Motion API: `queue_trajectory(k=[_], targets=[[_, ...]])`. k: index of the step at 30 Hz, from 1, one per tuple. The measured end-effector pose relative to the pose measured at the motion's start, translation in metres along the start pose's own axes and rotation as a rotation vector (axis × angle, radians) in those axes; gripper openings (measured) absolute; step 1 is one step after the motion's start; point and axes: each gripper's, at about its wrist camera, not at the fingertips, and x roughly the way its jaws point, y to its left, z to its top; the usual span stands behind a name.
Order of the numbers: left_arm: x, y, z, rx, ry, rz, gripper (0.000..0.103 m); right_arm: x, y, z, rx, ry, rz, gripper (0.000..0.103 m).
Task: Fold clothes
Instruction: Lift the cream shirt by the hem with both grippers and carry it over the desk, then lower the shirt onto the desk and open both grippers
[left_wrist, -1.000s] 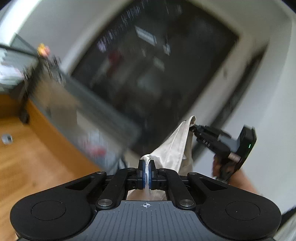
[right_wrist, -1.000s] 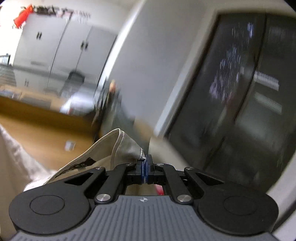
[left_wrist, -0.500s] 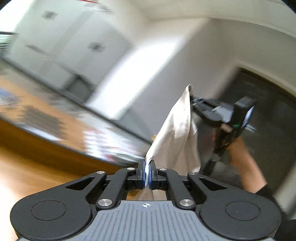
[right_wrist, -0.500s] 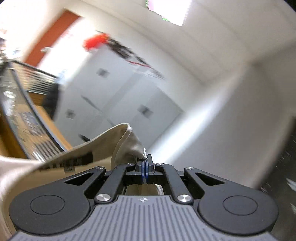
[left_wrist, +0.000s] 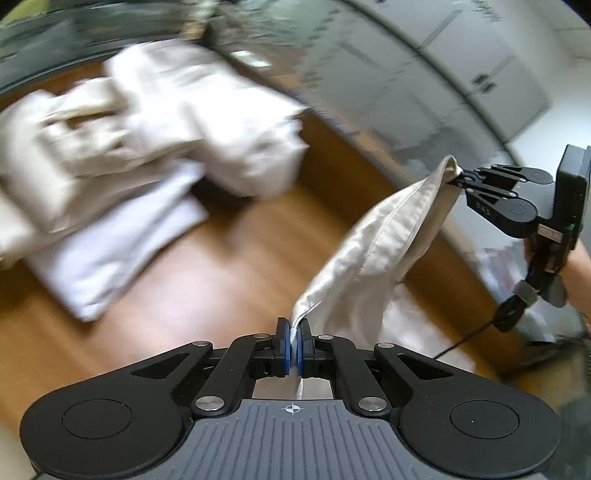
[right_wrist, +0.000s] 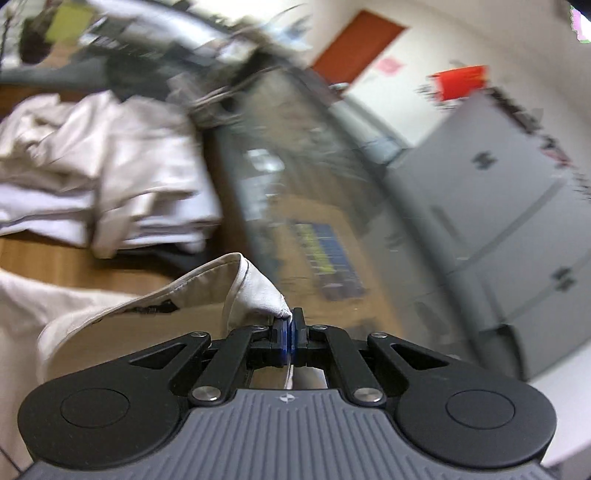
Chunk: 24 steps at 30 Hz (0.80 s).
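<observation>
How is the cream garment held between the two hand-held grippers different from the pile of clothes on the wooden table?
The cream garment hangs in the air, pinched by the left hand-held gripper and the right hand-held gripper; the pile of clothes rests on the wooden table. The garment is a single piece stretched between two grips; the pile is several pieces stacked and rumpled. Both are pale fabric.

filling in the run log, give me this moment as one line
left gripper: shut on cream garment | right gripper: shut on cream garment | garment: held above wooden table | pile of light clothes: beyond
</observation>
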Motion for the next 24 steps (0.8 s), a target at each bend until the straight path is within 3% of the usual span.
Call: queue_trajectory(k=[2, 8, 18, 19, 20, 22, 24], targets=[[-0.009, 0.028, 0.001, -0.023, -0.004, 0.051, 0.006, 0.025, 0.028, 0.008, -0.019, 0.007, 0.062, 0.002], [-0.009, 0.041, 0.005, -0.102, -0.01, 0.157, 0.006, 0.073, 0.084, 0.029, -0.075, 0.003, 0.19, 0.002], [-0.015, 0.049, -0.001, -0.132, -0.024, 0.242, 0.008, 0.095, 0.113, 0.047, -0.111, 0.009, 0.282, 0.005], [-0.015, 0.048, 0.001, -0.125, -0.026, 0.247, 0.012, 0.094, 0.113, 0.048, -0.115, 0.011, 0.273, 0.021], [-0.016, 0.048, 0.002, -0.119, -0.029, 0.252, 0.023, 0.091, 0.113, 0.049, -0.118, 0.007, 0.252, 0.044], [-0.018, 0.046, 0.006, -0.107, -0.039, 0.254, 0.037, 0.079, 0.108, 0.052, -0.106, -0.02, 0.221, 0.056], [-0.021, 0.041, 0.01, -0.084, -0.05, 0.249, 0.046, 0.062, 0.099, 0.054, -0.072, -0.031, 0.217, 0.056]])
